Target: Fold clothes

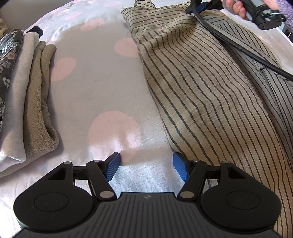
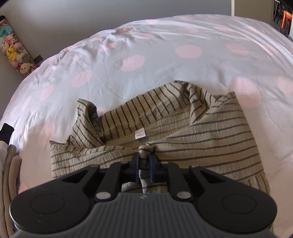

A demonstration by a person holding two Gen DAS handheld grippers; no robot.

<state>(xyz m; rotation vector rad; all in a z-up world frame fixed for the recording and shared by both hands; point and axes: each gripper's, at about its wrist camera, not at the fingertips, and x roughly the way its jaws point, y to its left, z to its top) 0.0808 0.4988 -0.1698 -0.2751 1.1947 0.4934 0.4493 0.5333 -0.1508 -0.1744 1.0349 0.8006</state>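
Observation:
A beige shirt with dark stripes (image 2: 201, 131) lies crumpled on the bed, its white label (image 2: 140, 135) facing up. My right gripper (image 2: 144, 161) points down at it, jaws narrow, with a bunched fold of the shirt filling the gap between the pads. In the left wrist view the same shirt (image 1: 201, 82) runs along the right side. My left gripper (image 1: 146, 166) stands wide open over the bedsheet with nothing between its pads; its right pad (image 1: 180, 168) sits at the shirt's edge. A hand (image 1: 236, 7) holds the right gripper at the top right.
The bed has a pale sheet with pink dots (image 2: 146, 55). A stack of folded clothes (image 1: 27, 109) lies at the left, topped by beige fleece. A black cable (image 1: 238, 49) crosses the shirt. Plush toys (image 2: 16, 53) line the far left wall.

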